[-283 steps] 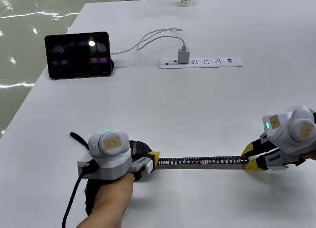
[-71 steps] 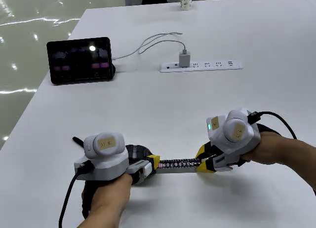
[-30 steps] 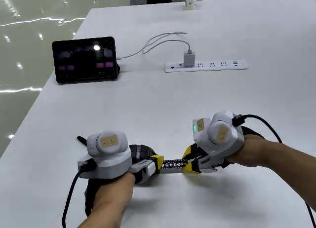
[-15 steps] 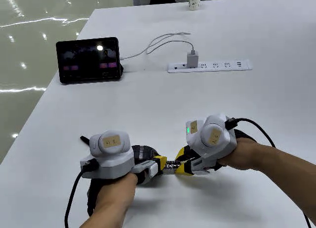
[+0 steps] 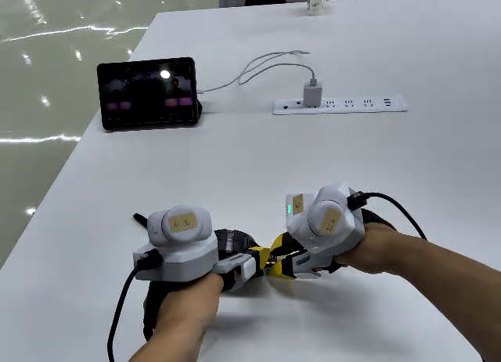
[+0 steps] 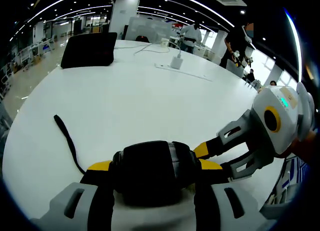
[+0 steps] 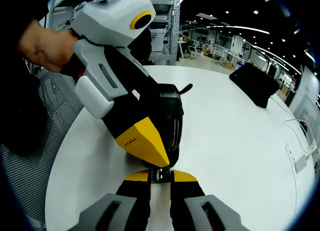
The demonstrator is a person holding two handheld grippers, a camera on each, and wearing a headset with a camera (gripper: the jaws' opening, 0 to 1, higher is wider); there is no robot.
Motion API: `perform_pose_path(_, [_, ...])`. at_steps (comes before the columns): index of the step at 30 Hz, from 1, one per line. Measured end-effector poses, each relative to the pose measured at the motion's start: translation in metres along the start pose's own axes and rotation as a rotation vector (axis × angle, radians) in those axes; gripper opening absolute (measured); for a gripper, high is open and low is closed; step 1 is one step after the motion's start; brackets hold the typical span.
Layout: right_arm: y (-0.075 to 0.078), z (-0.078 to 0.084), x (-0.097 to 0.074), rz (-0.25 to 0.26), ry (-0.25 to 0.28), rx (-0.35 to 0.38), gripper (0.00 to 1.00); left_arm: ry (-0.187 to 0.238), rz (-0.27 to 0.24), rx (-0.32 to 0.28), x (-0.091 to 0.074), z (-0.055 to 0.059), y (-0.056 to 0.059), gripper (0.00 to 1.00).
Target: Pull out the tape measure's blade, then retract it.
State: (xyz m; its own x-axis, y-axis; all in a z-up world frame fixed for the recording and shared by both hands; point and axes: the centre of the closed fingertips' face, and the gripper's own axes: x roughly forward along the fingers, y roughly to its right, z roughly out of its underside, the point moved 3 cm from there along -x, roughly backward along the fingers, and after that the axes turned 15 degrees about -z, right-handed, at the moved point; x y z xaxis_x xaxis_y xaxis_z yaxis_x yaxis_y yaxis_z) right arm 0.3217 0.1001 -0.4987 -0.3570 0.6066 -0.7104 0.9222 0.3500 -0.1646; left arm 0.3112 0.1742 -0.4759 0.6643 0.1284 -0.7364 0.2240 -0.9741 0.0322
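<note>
A wide white tabletop is seen across the head view. A black rectangular tablet is propped in the upper left of that view, and a long white power strip with a plugged-in charger is laid to the right of it, well apart from the work. At the lower centre of the head view the two claws are brought nose to nose. The left claw is clenched around the black tape measure, whose case is rested on the tabletop between the yellow-tipped jaws. The right claw is closed on the metal end of the blade, just beside the case mouth, so that a very short stub is left out. A thin black wrist strap is trailed from the case toward the left of the left gripper view.
</note>
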Motion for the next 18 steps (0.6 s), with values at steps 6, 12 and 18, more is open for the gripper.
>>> perform_pose_path(6, [0.0009, -0.0017, 0.0016, 0.001, -0.001, -0.013, 0.11, 0.000, 0.001, 0.000, 0.0000, -0.0001, 0.0001, 0.60])
perform_pose_path(12, [0.0009, -0.0017, 0.0021, -0.004, -0.006, -0.027, 0.11, -0.001, 0.004, 0.004, 0.0002, -0.0001, 0.0004, 0.60])
perform_pose_path(18, [0.0010, -0.0017, 0.0025, -0.009, -0.012, -0.028, 0.12, -0.001, 0.006, 0.009, 0.0001, -0.0001, 0.0007, 0.61])
